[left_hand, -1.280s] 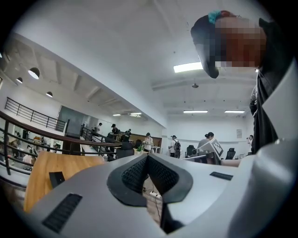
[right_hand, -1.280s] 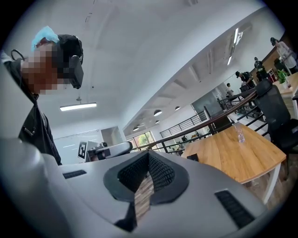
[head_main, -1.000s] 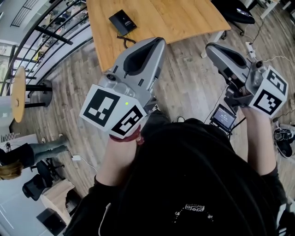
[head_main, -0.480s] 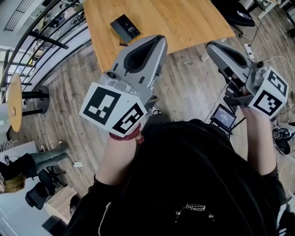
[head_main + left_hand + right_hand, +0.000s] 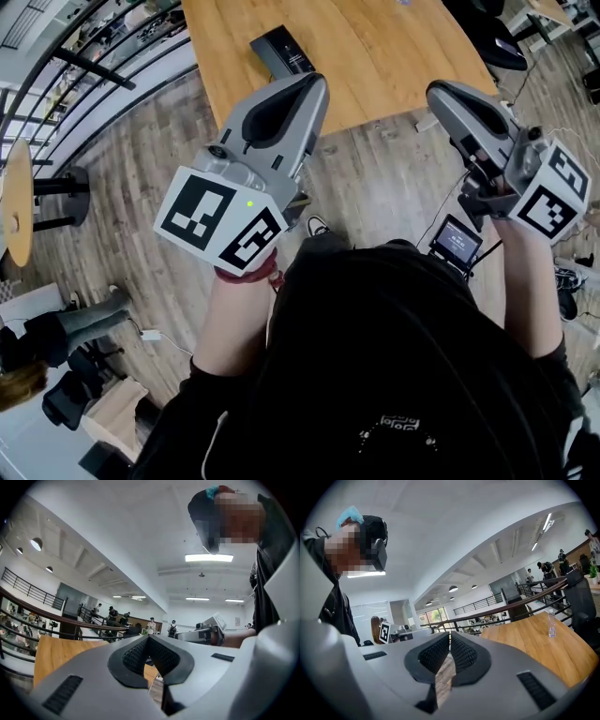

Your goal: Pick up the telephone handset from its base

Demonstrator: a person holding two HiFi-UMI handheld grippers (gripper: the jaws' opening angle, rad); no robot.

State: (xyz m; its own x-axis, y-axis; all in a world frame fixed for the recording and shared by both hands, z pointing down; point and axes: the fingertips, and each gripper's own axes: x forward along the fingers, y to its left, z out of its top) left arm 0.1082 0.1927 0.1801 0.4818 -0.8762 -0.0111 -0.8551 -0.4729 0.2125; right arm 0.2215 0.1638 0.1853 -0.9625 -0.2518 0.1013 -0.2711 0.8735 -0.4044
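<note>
Currently the black rectangular telephone [image 5: 284, 49] lies near the front edge of the light wooden table [image 5: 394, 56], well apart from both tools; at this range its handset cannot be told from its base. The grey left gripper [image 5: 314, 86] is held level in the air with its ribbed black pads pressed together on nothing, as the left gripper view confirms [image 5: 148, 640]; the grey right gripper [image 5: 439, 94] looks the same, its tips meeting with nothing between them [image 5: 450, 635]. Likely fault: if the pads reach the telephone while closed, they would probably shove the whole unit across the smooth top rather than straddle the handset; a lift off-centre could drag the base along. Compared with a second ago, the table and telephone have drawn nearer and now sit just beyond the left tool's tip; both pairs of pads remain closed.
</note>
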